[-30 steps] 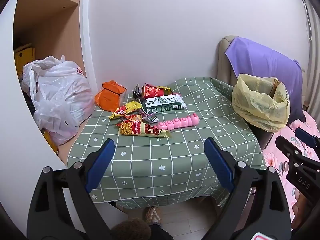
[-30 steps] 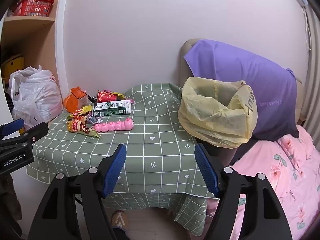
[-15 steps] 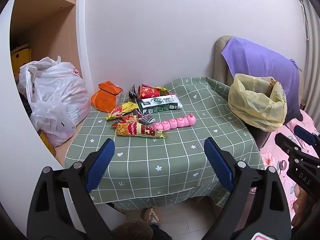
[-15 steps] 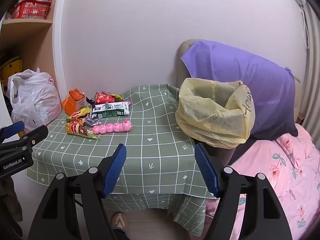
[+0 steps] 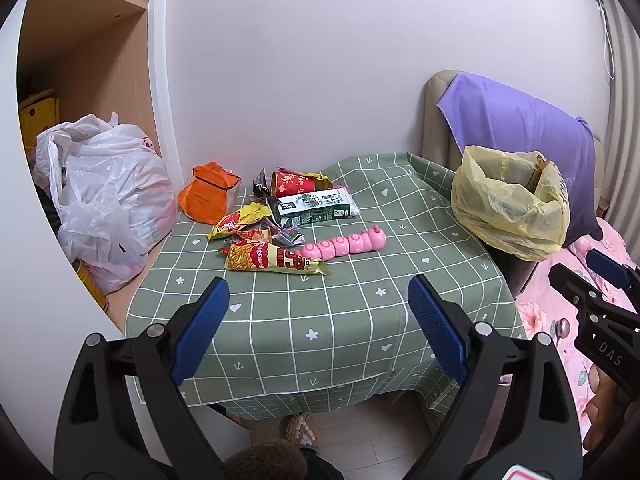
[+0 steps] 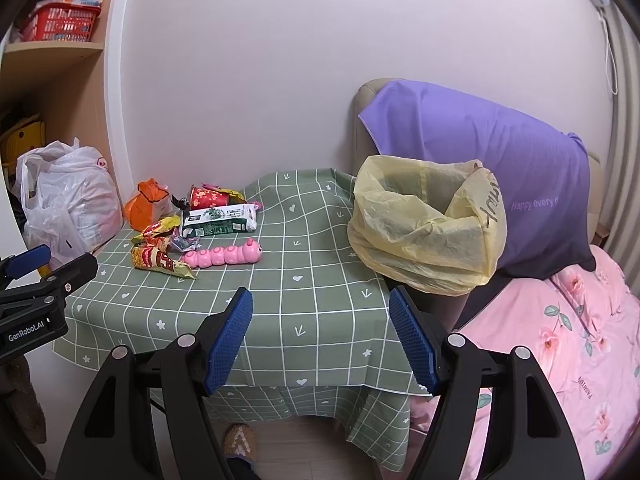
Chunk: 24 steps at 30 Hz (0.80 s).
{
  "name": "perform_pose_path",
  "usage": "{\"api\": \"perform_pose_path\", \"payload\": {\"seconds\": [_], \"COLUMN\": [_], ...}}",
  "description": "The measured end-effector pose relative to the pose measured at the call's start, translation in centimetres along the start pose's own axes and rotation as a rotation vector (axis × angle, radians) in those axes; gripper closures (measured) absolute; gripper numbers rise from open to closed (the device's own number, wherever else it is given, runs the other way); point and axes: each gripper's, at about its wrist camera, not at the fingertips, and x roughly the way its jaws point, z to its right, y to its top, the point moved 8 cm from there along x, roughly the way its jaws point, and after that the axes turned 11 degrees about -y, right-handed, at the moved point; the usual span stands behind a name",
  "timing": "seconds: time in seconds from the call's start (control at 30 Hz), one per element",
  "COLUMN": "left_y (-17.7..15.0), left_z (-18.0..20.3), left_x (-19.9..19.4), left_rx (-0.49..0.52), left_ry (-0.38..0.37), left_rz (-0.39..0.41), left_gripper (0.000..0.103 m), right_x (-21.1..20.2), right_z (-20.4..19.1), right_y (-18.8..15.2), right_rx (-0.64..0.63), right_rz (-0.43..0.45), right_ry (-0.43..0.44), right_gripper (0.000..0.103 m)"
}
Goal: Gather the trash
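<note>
Hovering short of the near edge of the green checked table (image 5: pixel 320 320), the left gripper (image 5: pixel 316 322) has its blue-padded jaws spread wide with nothing between them, and the right gripper (image 6: pixel 320 338) is likewise agape and empty, aimed toward the table's right side. The trash lies in a loose cluster at the far left of the cloth: a yellow snack wrapper (image 5: pixel 272 259) nearest the front, a smaller yellow packet (image 5: pixel 236 222) behind it, a green-and-white carton (image 5: pixel 316 209) on its side, a red cup (image 5: pixel 292 184) tipped over against the wall, and an orange bag (image 5: pixel 210 198) in the corner. A pink caterpillar toy (image 5: pixel 346 244) lies touching the tail of the front wrapper, so a careless pinch there could, I judge, sweep up the toy with the rubbish or knock it along the cloth. The yellow trash bag (image 6: pixel 424 224) sits well apart on the right, slumped with its mouth partly folded in; a dropped wrapper may catch on the sagging rim and slide off beside the bed. Thin foil wrappers are likely to slip from wide pads unless gripped across a crease, and dragging one could bunch the tablecloth.
</note>
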Motion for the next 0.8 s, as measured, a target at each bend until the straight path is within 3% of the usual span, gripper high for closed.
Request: {"api": "perform_pose_path", "payload": {"seconds": [0.8], "left_y": [0.3], "left_z": [-0.78], "left_x": [-0.04], "left_rx": [-0.006], "left_ry": [0.007], "left_rz": [0.005], "left_gripper": [0.016], "right_x": [0.12], "right_z": [-0.14], "right_y": [0.03], "right_rx": [0.0], "right_rz": [0.001], "right_ry": [0.002], "right_gripper": [0.036]}}
